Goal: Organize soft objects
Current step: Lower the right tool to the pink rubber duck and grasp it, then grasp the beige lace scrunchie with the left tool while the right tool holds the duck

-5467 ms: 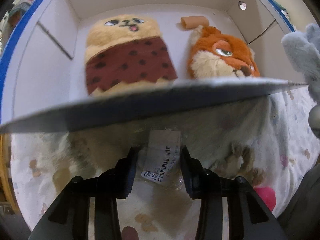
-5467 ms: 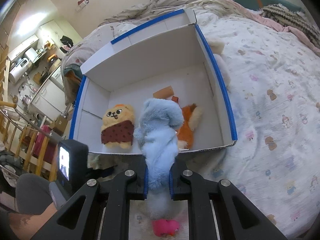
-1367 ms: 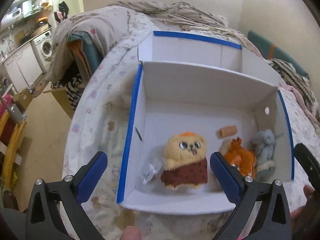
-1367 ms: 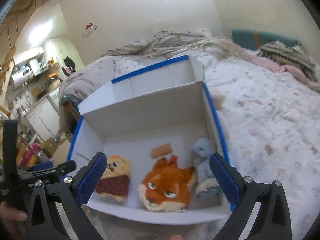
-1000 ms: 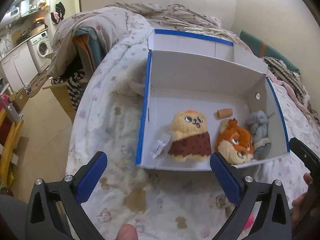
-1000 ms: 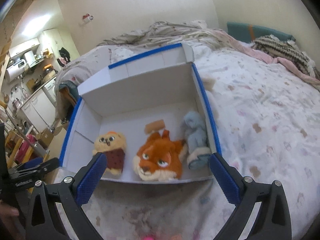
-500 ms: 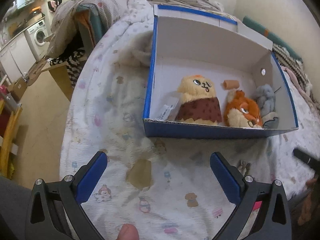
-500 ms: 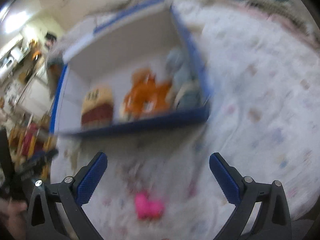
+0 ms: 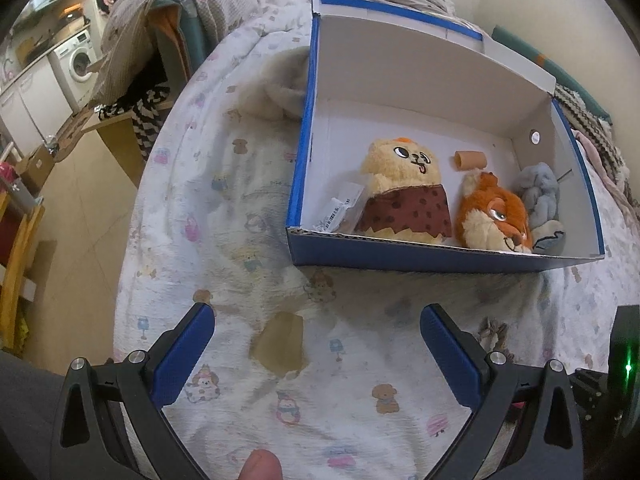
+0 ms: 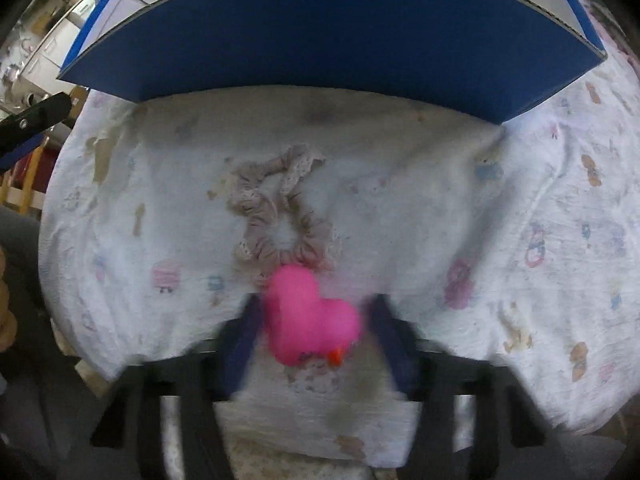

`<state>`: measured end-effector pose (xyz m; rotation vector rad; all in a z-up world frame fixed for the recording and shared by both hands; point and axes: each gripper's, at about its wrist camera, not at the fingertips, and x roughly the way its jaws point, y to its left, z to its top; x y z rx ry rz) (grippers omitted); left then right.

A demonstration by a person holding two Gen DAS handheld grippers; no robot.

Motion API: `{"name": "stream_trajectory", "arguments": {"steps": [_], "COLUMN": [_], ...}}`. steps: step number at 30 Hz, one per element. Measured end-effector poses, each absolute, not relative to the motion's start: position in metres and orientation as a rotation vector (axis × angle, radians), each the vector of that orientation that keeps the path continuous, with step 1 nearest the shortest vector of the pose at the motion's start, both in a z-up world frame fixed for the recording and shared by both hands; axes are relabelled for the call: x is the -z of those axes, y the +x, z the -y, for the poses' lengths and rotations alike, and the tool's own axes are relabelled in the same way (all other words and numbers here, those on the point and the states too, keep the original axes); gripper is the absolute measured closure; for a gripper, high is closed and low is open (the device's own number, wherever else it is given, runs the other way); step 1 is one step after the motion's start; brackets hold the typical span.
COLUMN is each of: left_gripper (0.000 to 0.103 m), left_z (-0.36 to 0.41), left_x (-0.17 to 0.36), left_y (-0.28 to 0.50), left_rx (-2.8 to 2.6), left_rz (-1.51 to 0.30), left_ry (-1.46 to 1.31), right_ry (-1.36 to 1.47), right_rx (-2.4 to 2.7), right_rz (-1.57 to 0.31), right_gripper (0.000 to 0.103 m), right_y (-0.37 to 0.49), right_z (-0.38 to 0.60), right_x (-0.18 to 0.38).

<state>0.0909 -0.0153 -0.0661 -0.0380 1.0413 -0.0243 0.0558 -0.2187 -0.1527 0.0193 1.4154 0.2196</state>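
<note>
Right wrist view blurs the right hand-held gripper (image 10: 312,320), fingers apart flanking a pink heart (image 10: 310,320), contact unclear.

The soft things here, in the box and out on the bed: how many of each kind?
Plush toys in the box: 3, namely the yellow plush, the orange fox and the grey-blue plush
Pink heart cushion: 1, on the bed
Beige scrunchie: 1, on the bed
Total: 5
</note>
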Motion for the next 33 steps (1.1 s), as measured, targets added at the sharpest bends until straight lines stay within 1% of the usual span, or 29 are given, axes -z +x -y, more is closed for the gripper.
{"name": "stream_trajectory", "arguments": {"steps": [5, 9, 13, 16, 23, 33], "left_gripper": [0.001, 0.001, 0.001, 0.001, 0.001, 0.001], "left_z": [0.018, 0.017, 0.019, 0.025, 0.052, 0.137], "left_x": [0.071, 0.076, 0.079, 0.081, 0.093, 0.11], "left_y": [0.091, 0.091, 0.09, 0.086, 0.075, 0.062], "left_rx": [0.029, 0.018, 0.018, 0.034, 0.106, 0.268], "left_rz": [-1.054, -1.067, -1.074, -1.069, -1.108, -1.2], "left_ry": [-0.019, -0.008, 0.007, 0.039, 0.117, 0.133], "right_ry": [0.046, 0.135, 0.145, 0.14, 0.221, 0.319], "right_rx": [-0.252, -0.244, -0.252, -0.247, -0.196, -0.129], "right_rz": [-1.331, -1.242, -1.153, -1.116, -1.086, -1.065], "right_gripper": [0.055, 0.055, 0.055, 0.055, 0.055, 0.055], "right_y": [0.052, 0.053, 0.06, 0.064, 0.072, 0.081], "right_z": [0.219, 0.232, 0.244, 0.251, 0.267, 0.293], "right_x": [0.129, 0.105, 0.077, 0.068, 0.071, 0.075]}}
